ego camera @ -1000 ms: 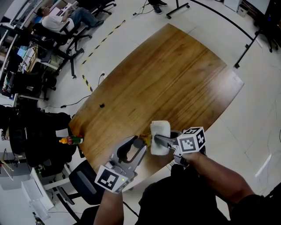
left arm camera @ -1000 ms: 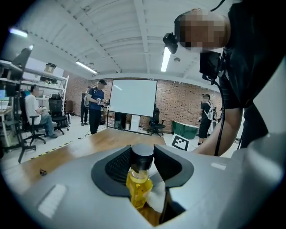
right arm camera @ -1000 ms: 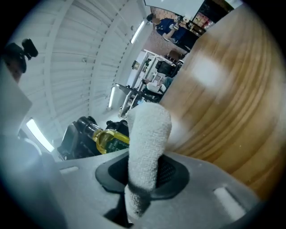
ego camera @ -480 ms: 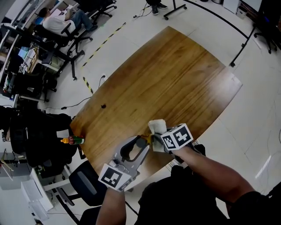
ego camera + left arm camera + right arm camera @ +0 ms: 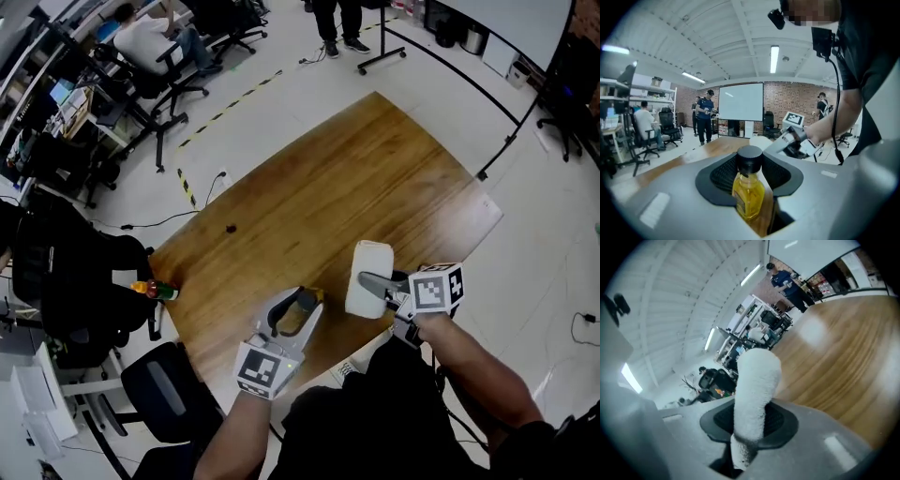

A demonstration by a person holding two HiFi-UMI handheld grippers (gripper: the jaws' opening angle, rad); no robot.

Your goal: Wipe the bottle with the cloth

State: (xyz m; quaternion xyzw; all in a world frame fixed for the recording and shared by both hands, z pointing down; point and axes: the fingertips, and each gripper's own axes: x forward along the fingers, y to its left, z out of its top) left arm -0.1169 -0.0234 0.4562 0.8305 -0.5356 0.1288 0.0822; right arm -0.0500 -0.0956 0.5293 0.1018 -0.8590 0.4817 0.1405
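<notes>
The small glass bottle (image 5: 749, 190) of yellow liquid with a black cap stands upright between the pads of the left gripper (image 5: 750, 169). Its long axis runs up and down, cap on top, across the line of the jaws. The jaws are clamped on it and have just closed a touch further, with the bottle between them. In the head view the bottle (image 5: 315, 295) shows as a yellowish bit at the tips of the left gripper (image 5: 306, 302), above the near edge of the brown wooden table (image 5: 356, 178).

Just beside it, with a gap showing, is the folded white cloth (image 5: 367, 278). The right gripper (image 5: 377, 284) has its jaws pressed together on it. In the right gripper view the cloth (image 5: 753, 394) rises as a thick roll out of the right gripper (image 5: 751, 422) and leans past the jaw tips.

The left forearm comes up from the bottom of the head view, its gripper pointing across the table. The right forearm comes in from the lower right, its gripper pointing left toward the bottle.

An orange bottle with a red cap (image 5: 153, 290) lies off the table's left corner.
</notes>
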